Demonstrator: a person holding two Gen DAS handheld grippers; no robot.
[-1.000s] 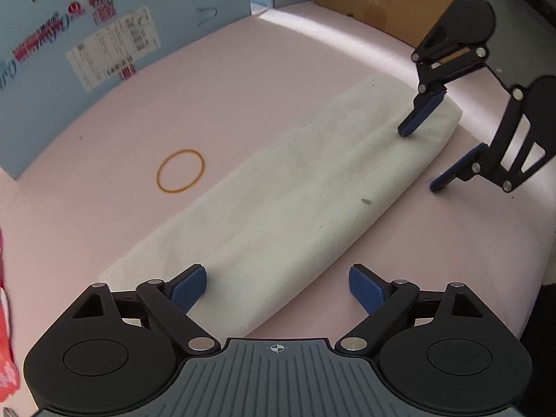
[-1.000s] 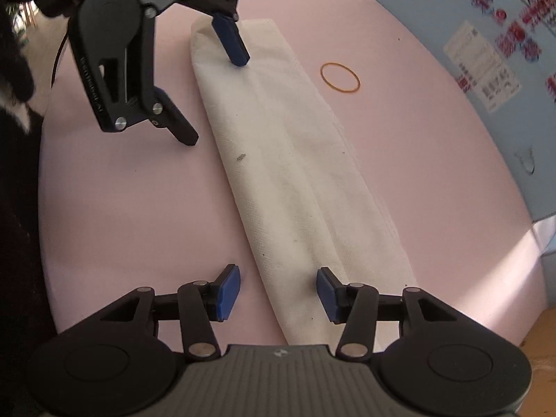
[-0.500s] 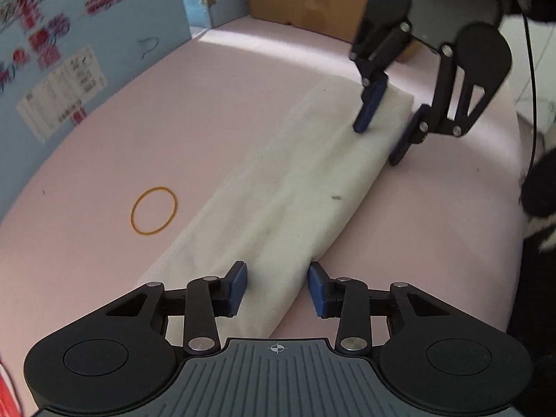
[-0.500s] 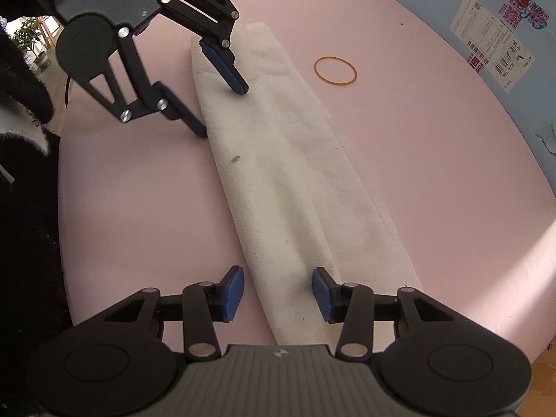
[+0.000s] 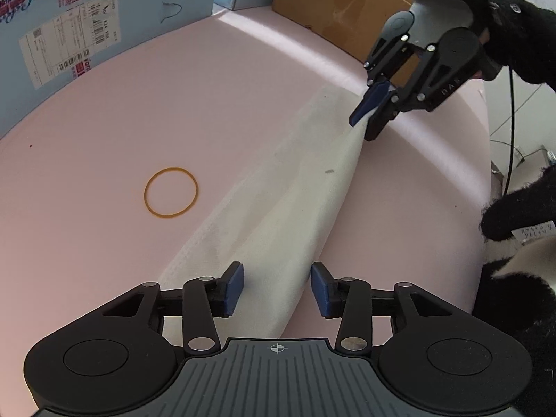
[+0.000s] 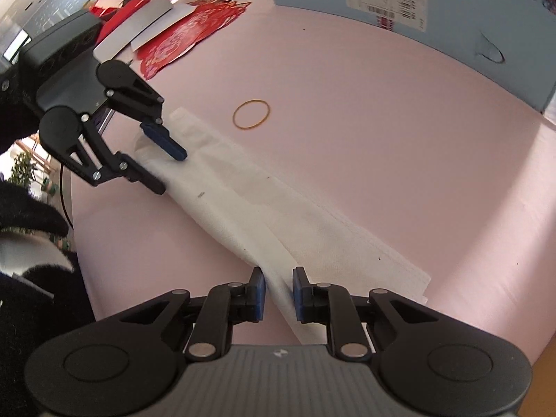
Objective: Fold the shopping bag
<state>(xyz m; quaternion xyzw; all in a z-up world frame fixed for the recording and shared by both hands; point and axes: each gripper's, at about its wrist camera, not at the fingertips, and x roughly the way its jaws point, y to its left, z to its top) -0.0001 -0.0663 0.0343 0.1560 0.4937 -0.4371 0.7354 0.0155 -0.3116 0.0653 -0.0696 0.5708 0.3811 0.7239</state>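
The white shopping bag (image 5: 278, 208) lies as a long folded strip on the pink surface (image 5: 173, 97). My left gripper (image 5: 276, 286) has its pads either side of the near end's raised long edge, with gaps to the cloth. My right gripper (image 6: 278, 293) is nearly closed on the other end's long edge (image 6: 278, 285) and lifts it. Each gripper shows in the other's view: the right one (image 5: 365, 121) pinches the far end, the left one (image 6: 166, 170) straddles the bag's far edge (image 6: 243, 201).
An orange rubber band (image 5: 171, 191) lies on the pink surface beside the bag. A blue box with labels (image 5: 62, 34) and a cardboard box (image 5: 333, 3) stand at the back. Red paper cuttings (image 6: 187, 34) lie beyond the bag's far end.
Both grippers have narrowed around the bag's long edge. The right gripper has pinched its end and lifted the edge, so the strip now stands up along that side.
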